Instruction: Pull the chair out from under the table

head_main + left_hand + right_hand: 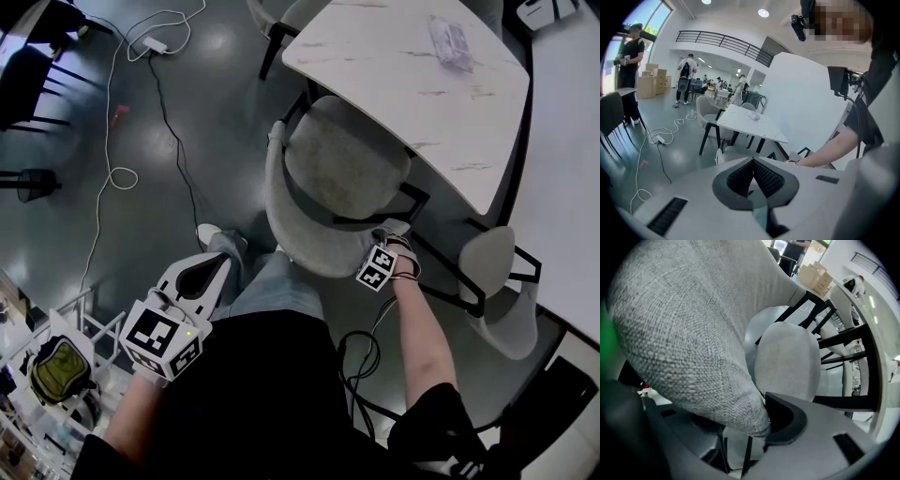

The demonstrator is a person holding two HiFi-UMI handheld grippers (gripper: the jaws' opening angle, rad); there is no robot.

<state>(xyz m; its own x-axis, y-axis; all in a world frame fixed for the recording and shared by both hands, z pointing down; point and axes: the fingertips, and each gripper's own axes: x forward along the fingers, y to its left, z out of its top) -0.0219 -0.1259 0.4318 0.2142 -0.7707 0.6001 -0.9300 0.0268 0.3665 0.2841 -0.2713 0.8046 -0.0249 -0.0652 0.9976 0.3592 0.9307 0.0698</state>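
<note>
Our right tool (384, 246) grips the chair (342, 159) by its backrest, jaws wide. The seat sits half under the table (412, 84), so we pull away from it. Our left tool (202, 274) is closed, empty and farther away.

One is idling, one is gripping.
Left gripper (199, 277) is hovering at 7 o'clock, jaws together, empty; right gripper (387, 234) at 4 o'clock is pointing straight down, jaws clamping the chair back (693, 333).
</note>
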